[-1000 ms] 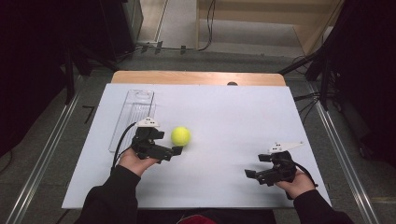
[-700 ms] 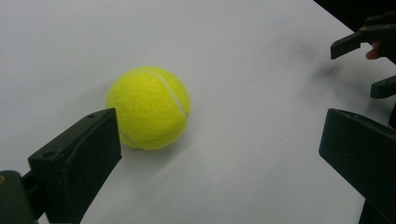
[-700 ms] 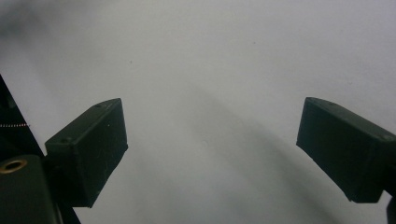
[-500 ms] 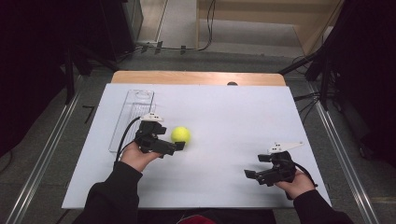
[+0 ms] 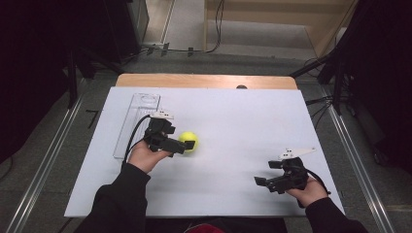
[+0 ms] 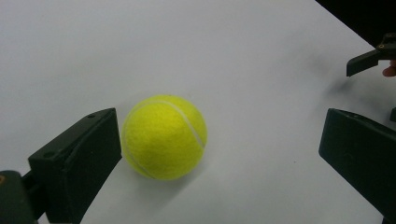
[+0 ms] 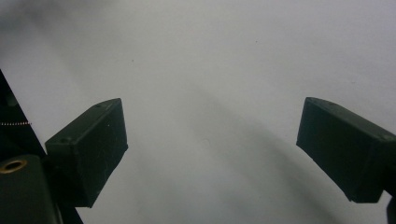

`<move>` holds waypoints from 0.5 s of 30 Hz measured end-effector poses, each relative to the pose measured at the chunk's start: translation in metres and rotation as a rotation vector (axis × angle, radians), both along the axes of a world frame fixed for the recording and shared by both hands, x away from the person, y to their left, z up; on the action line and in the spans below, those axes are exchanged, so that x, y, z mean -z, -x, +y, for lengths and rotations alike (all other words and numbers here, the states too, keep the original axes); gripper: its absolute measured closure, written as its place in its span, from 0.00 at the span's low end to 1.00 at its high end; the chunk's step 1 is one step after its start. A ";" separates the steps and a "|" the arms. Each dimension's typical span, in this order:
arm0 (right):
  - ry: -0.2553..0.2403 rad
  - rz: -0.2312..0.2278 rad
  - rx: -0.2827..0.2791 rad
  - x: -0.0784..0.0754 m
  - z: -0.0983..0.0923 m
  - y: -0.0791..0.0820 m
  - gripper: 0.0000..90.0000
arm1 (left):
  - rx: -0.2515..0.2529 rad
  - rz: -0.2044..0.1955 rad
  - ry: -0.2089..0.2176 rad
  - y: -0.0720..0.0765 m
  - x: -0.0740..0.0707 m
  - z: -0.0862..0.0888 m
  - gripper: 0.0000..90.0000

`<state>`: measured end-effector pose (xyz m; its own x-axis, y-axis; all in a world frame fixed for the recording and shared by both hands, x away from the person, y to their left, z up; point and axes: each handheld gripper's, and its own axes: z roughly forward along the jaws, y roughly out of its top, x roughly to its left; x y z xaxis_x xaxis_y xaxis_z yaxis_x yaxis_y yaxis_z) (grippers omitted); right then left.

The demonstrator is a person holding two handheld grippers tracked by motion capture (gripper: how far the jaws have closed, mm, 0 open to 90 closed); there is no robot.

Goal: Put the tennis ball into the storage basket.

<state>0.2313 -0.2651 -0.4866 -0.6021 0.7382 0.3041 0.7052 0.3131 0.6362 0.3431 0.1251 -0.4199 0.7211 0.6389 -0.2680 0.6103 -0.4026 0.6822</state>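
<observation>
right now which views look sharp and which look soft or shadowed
Left gripper view: the fuzzy yellow tennis ball is crisp, with a soft shadow below it on the white table sheet. Right gripper view: broad blurry shadow bands cross the sheet. High view: table evenly lit, surroundings very dark, the clear plastic tray faint.

Tennis ball (image 6: 164,136): bright yellow, fuzzy felt, white curved seam showed on top and right side. It sat on the white table sheet (image 5: 233,116), left of centre, intact, between my left tongs' spread jaws, just beside one.
</observation>
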 end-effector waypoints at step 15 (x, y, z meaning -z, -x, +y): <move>-0.007 0.001 -0.005 0.000 0.001 0.000 0.08 | -0.019 0.001 -0.014 -0.021 0.000 -0.009 0.00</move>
